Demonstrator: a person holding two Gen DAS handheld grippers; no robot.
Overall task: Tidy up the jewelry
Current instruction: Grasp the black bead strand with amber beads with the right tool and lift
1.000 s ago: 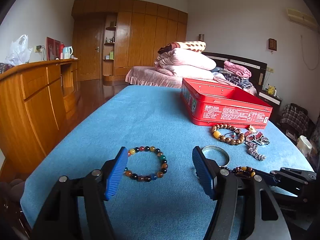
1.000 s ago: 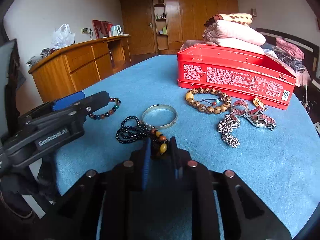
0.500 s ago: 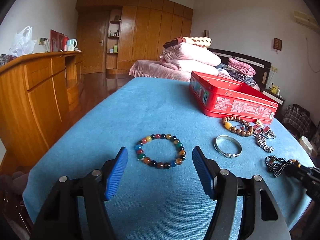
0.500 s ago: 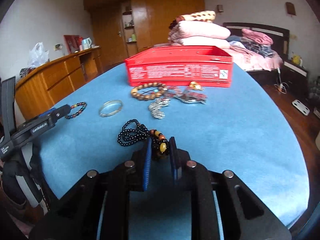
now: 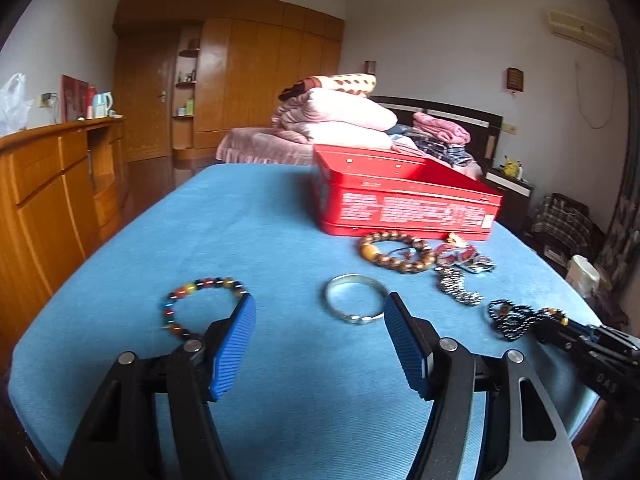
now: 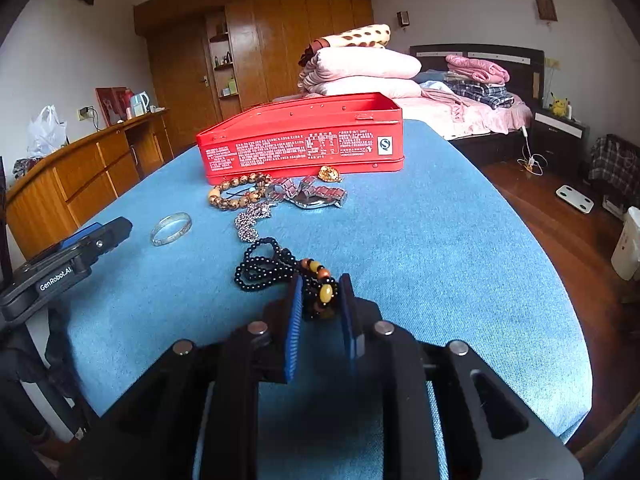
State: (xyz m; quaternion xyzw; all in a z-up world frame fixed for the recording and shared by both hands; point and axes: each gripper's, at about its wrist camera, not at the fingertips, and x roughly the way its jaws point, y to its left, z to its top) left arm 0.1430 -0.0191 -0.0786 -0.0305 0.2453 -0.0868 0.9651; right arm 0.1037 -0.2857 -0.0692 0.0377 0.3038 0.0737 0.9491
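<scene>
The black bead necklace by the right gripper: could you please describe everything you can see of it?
The black bead necklace is a long strand of small glossy black beads, bunched in loops on the blue tablecloth. One end carries larger orange, brown and amber beads, and that end sits pinched between the blue fingers of the right gripper. The loops lie just short of the silver chain.

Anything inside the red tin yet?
Can't confirm. Both views look low across the red tin; only its inner far wall shows, bare. The floor is hidden by the near wall. The right gripper holds the black beads short of it.
</scene>
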